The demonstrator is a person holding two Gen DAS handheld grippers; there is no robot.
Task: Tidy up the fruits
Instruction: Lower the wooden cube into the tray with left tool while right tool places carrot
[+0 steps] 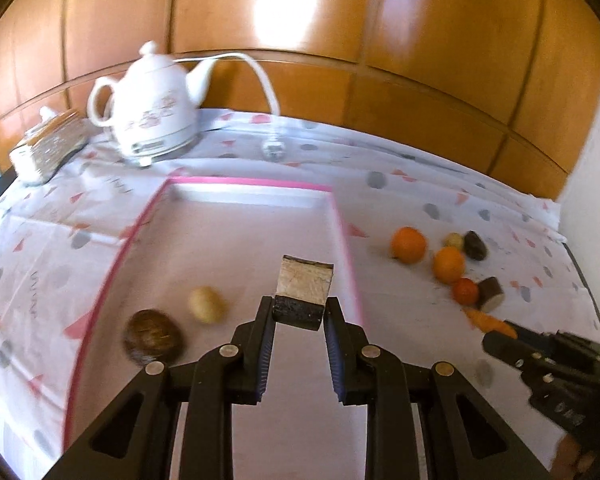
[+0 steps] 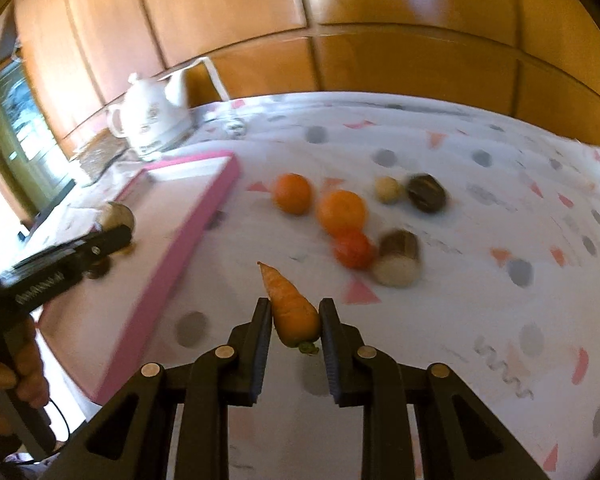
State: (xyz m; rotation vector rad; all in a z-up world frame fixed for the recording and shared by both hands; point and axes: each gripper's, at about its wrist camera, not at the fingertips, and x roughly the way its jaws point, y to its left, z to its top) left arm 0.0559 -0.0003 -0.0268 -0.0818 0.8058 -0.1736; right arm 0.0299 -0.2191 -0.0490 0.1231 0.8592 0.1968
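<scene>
My left gripper point(image 1: 299, 307) is shut on a dark-skinned cut stalk piece point(image 1: 303, 292) and holds it above the pink-rimmed tray point(image 1: 342, 216). In the tray lie a dark brown round fruit point(image 1: 153, 336) and a small pale fruit point(image 1: 206, 304). My right gripper point(image 2: 295, 307) is shut on a carrot point(image 2: 293, 309), tip pointing away, above the cloth to the right of the tray point(image 2: 188, 248). Ahead on the cloth lie two oranges point(image 2: 293, 193) point(image 2: 342, 211), a red-orange fruit point(image 2: 353, 249), another cut stalk piece point(image 2: 398, 263), a pale fruit point(image 2: 388, 189) and a dark fruit point(image 2: 426, 192).
A white teapot point(image 1: 152, 116) with a cord stands at the back left, next to a flat box point(image 1: 48, 144). A small glass object point(image 1: 274, 148) sits behind the tray. Wooden wall panels close the back. A patterned cloth point(image 2: 500, 300) covers the table.
</scene>
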